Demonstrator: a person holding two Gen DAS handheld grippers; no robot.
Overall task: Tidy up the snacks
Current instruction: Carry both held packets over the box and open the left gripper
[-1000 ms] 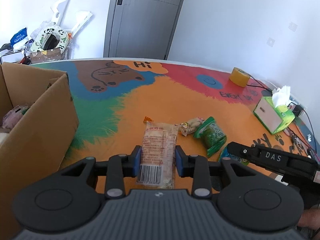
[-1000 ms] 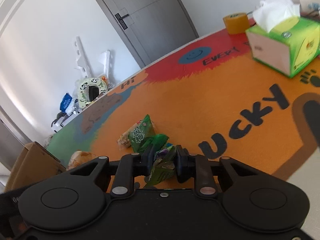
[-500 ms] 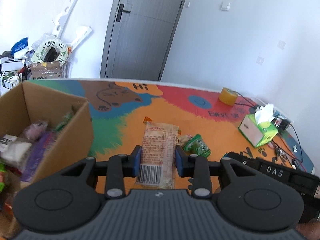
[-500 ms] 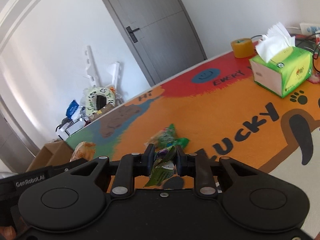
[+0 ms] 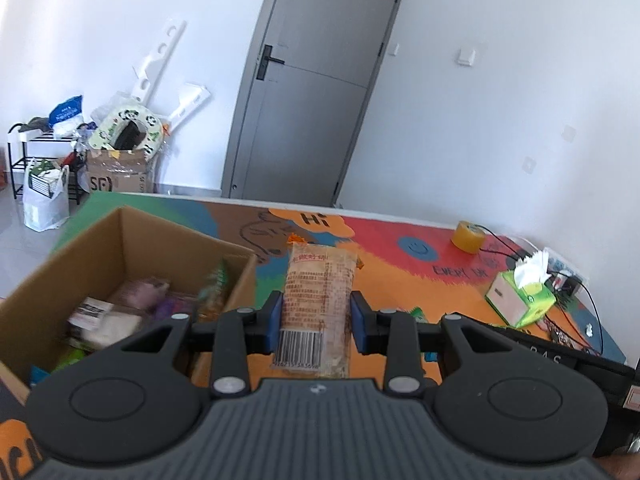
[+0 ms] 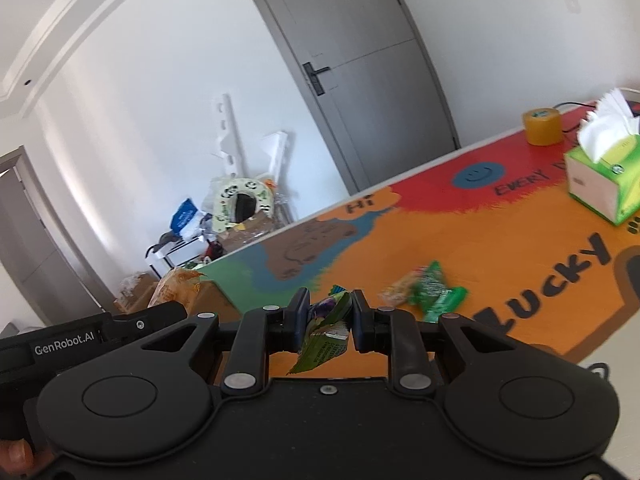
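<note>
My left gripper [image 5: 318,310] is shut on a long clear-wrapped biscuit packet [image 5: 320,292] with a barcode, held in the air above the colourful mat. Just to its left stands an open cardboard box [image 5: 132,236] with several snack packs inside. My right gripper [image 6: 330,312] is shut on a small crumpled green snack pouch [image 6: 324,342], also lifted off the mat. On the mat beyond it lie a green snack pack [image 6: 434,294] and a pale yellow one [image 6: 400,292]. The left gripper's body [image 6: 100,332] and its packet's top [image 6: 176,288] show at the left of the right wrist view.
A green tissue box [image 5: 520,300] [image 6: 604,176], a roll of yellow tape [image 5: 468,236] [image 6: 542,126] and cables sit at the mat's far right. A grey door [image 5: 312,80] and floor clutter with a rack [image 5: 44,152] lie beyond the mat's far edge.
Both grippers have risen with their packs still gripped. The left one has moved toward the cardboard box, whose inside now shows. The snacks on the mat look farther below.
</note>
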